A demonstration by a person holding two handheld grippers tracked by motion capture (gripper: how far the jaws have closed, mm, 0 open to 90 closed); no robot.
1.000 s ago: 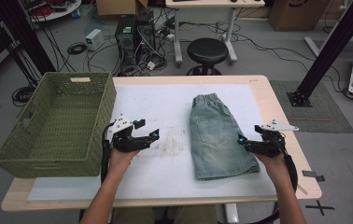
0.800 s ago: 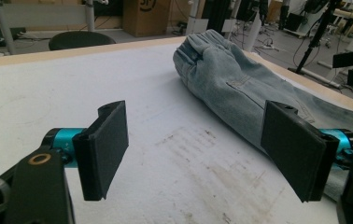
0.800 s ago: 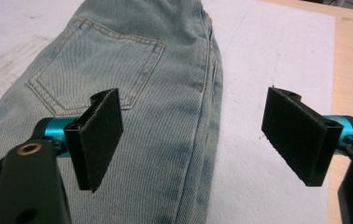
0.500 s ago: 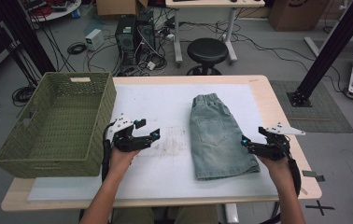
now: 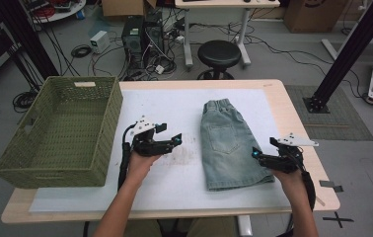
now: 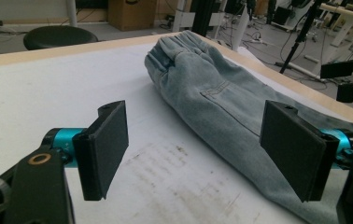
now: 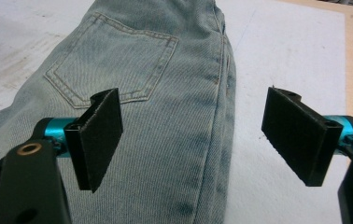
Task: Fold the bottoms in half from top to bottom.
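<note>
Folded light-blue denim shorts (image 5: 229,143) lie flat on the white mat (image 5: 174,108), waistband at the far end, back pocket up. My left gripper (image 5: 174,140) hovers open to the left of the shorts, over a smudged patch of mat; in the left gripper view the shorts (image 6: 212,102) stretch away on the right between the wide-apart pads. My right gripper (image 5: 256,154) is open at the lower right edge of the shorts. From the right gripper view, the shorts (image 7: 165,93) and their pocket sit just beyond the spread pads, nothing held.
A green woven basket (image 5: 56,131) stands at the table's left side, beside my left hand. The wooden table edge (image 5: 293,113) runs close on the right. A black stool (image 5: 219,54), cables and computer cases sit on the floor beyond the table.
The right gripper has shifted slightly down and right along the hem of the shorts. The left gripper has hardly moved.
</note>
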